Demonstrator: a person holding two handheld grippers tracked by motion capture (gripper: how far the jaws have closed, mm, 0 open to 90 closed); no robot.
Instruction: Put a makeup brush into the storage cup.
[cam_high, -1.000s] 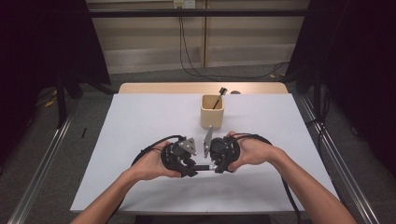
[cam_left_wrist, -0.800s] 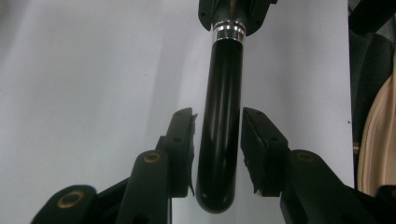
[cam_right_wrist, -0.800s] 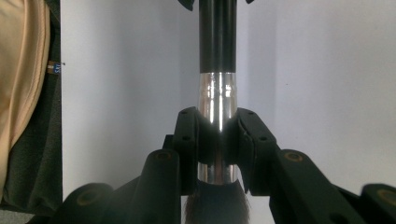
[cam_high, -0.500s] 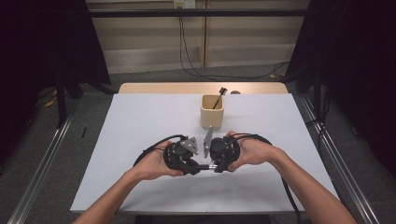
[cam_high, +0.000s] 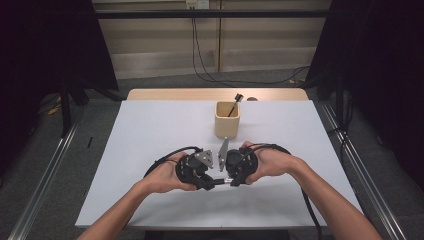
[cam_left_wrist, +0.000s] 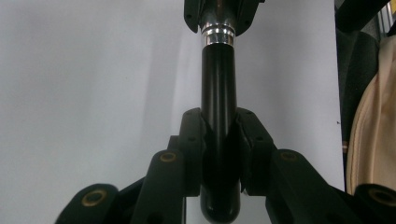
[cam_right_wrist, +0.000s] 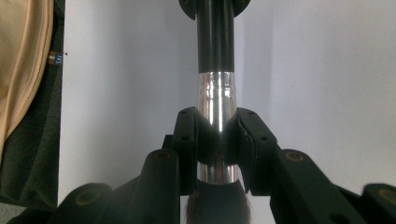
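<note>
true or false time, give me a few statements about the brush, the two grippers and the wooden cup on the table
1. Both grippers clamp the same brush. True: the left gripper is on its black handle, the right gripper on its silver collar.
2. The wooden cup lies tipped over. False: it stands upright.
3. The cup holds nothing. False: a dark-handled tool leans in it.
4. The brush is held in front of the cup, on the person's side. True.
5. The right gripper's jaws stand wide open. False: they press on the collar.

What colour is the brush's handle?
Glossy black handle, joined to a shiny silver ferrule; the left gripper view shows it best.
</note>
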